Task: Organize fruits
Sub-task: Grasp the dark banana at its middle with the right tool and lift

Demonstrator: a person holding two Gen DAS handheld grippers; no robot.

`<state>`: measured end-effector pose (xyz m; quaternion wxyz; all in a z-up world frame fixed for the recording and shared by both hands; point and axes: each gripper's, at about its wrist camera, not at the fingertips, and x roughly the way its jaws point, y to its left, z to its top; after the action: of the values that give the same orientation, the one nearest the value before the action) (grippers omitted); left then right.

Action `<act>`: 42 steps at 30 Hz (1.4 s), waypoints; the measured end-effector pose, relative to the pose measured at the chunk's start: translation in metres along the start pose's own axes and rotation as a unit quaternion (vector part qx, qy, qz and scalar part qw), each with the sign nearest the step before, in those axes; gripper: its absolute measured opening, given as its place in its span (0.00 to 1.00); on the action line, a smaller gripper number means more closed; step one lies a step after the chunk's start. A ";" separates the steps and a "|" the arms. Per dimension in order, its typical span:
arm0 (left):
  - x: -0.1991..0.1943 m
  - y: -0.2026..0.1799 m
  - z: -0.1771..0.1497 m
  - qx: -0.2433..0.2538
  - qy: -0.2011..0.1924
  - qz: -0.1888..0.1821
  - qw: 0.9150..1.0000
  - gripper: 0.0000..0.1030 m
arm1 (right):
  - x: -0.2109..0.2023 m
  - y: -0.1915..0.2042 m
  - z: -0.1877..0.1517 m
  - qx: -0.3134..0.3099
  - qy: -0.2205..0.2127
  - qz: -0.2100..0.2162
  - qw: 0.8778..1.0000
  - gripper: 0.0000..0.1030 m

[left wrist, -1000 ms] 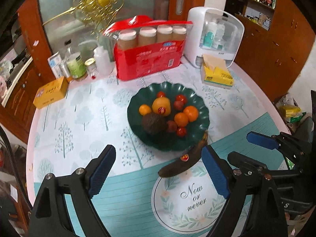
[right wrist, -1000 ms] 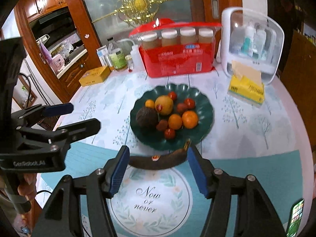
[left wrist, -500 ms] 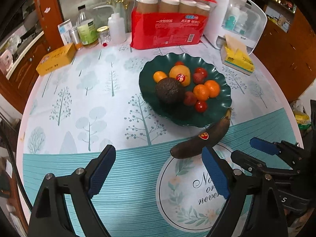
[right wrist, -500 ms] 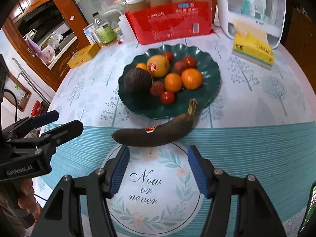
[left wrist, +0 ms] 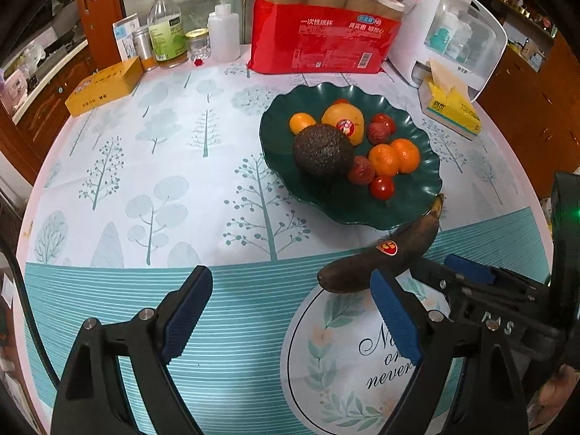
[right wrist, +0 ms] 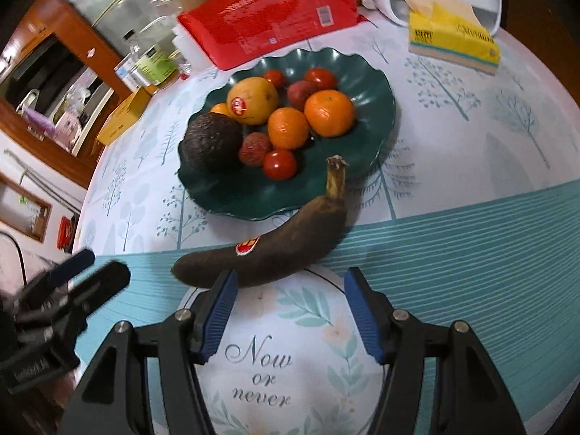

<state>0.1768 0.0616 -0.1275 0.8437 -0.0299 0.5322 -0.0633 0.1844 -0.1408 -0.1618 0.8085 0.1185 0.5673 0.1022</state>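
now the right gripper (right wrist: 290, 311) hangs wide open, empty, banana (right wrist: 268, 250) at twelve o'clock; left gripper (left wrist: 290, 311) open, empty too. squeeze that soft fruit and it could mush against the plate (right wrist: 380, 83).

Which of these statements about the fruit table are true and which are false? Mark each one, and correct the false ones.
1. The banana lies on the table, outside the green plate. True.
2. The right gripper is shut on the banana. False: its jaws are open, just short of the banana.
3. The avocado sits on the plate. True.
4. The banana is bright yellow. False: its skin is dark brown, almost black.
5. The left gripper holds an orange. False: it is open and holds nothing.
6. A yellow tissue pack lies beyond the plate. True.
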 end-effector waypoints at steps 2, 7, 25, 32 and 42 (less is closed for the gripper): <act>0.002 0.001 -0.001 0.000 0.001 0.001 1.000 0.85 | 0.004 -0.001 0.002 0.012 -0.001 0.007 1.000 0.60; 0.005 0.003 -0.003 0.000 0.002 0.001 1.000 0.85 | 0.014 -0.003 0.008 0.031 -0.003 0.018 0.999 0.60; 0.017 0.003 -0.004 -0.005 0.015 -0.002 1.000 0.85 | 0.036 -0.003 0.015 0.035 -0.028 0.017 0.999 0.62; 0.017 0.002 -0.004 -0.004 0.016 -0.001 1.000 0.85 | 0.035 -0.004 0.013 0.029 -0.040 0.014 0.999 0.54; 0.017 0.001 -0.005 -0.005 0.015 0.000 1.000 0.85 | 0.027 -0.007 0.012 0.033 -0.047 0.016 0.998 0.41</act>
<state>0.1794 0.0605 -0.1450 0.8358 -0.0328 0.5447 -0.0610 0.2046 -0.1404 -0.1840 0.8282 0.1592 0.5296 0.0910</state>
